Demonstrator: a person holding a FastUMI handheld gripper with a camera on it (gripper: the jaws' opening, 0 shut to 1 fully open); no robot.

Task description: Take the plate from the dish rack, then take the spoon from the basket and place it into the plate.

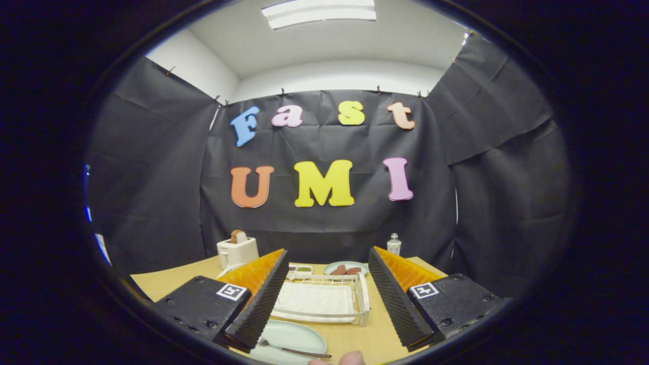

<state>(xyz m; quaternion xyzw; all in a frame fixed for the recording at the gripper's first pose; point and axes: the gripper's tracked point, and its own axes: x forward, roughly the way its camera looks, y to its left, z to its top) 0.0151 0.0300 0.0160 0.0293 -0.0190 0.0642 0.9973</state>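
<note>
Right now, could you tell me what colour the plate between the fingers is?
Pale green plate, seen in the gripper view.

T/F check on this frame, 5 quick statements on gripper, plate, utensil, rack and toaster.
1. The gripper is open, nothing between its fingers. True.
2. The pale green plate sits on the table near the fingers, in front of the dish rack. True.
3. The plate is bare. False: a utensil lies on it.
4. The dish rack holds a stack of plates. False: the rack looks empty.
5. The white toaster has a slice of bread sticking up from it. True.
</note>
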